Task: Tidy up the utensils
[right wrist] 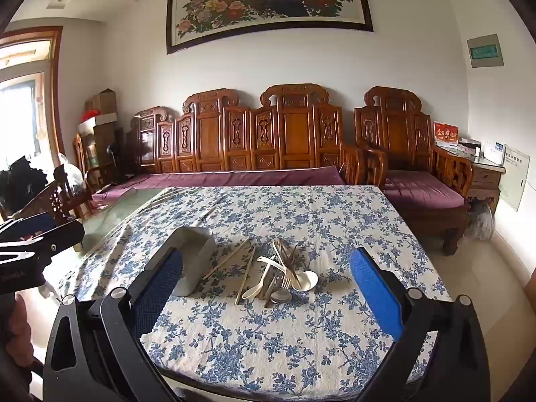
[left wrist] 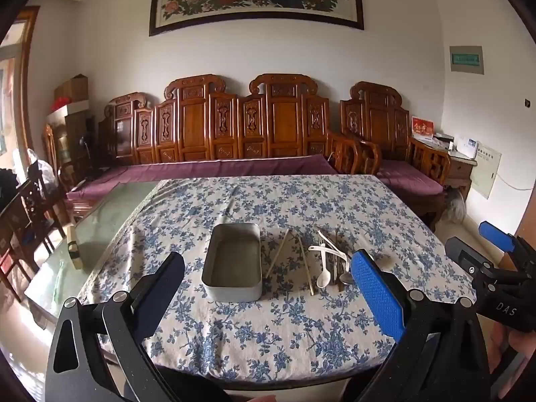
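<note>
An empty grey metal tin sits on the blue-flowered tablecloth. To its right lie two wooden chopsticks and a heap of utensils: white plastic spoons, a metal spoon and a fork. My left gripper hovers open above the near part of the table, short of the tin, with nothing between its fingers. The right wrist view shows the tin, the chopsticks, a white spoon and a fork. My right gripper is open and empty, held back from the heap.
A carved wooden sofa with purple cushions runs behind the table. Bare glass tabletop shows left of the cloth. Wooden chairs stand at the left. The right gripper shows at the right edge of the left wrist view.
</note>
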